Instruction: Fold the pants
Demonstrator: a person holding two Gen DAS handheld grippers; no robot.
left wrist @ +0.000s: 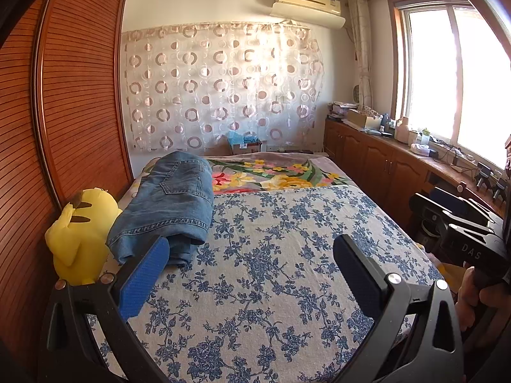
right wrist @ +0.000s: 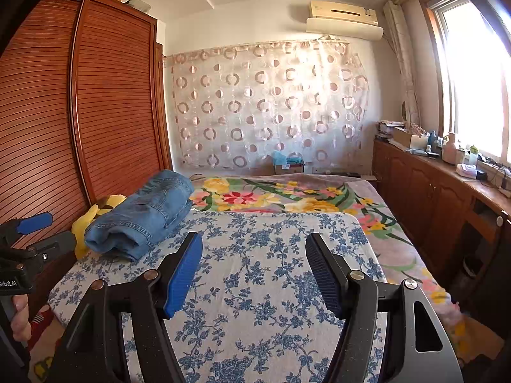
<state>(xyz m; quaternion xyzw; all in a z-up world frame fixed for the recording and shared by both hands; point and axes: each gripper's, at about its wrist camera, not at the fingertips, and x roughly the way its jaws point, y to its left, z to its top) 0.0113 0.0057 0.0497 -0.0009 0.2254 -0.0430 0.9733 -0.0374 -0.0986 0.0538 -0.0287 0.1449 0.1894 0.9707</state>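
Observation:
Blue denim pants (left wrist: 169,204) lie folded in a thick bundle at the left edge of the bed, on the blue-flowered cloth (left wrist: 271,271). The same bundle of pants (right wrist: 143,214) shows left of centre in the right wrist view. My left gripper (left wrist: 252,249) hovers open over the cloth, its left pad just in front of the pants' near end, nothing between its fingers. My right gripper (right wrist: 254,249) is open above the cloth, to the right of the pants, holding nothing. Each gripper's body shows at the edge of the other's view, with a hand on its handle.
A yellow plush toy (left wrist: 80,233) sits between the pants and the slatted wooden wardrobe (left wrist: 64,111) on the left. A floral blanket (left wrist: 271,172) covers the far half of the bed. Wooden cabinets (left wrist: 383,159) with clutter run under the window on the right.

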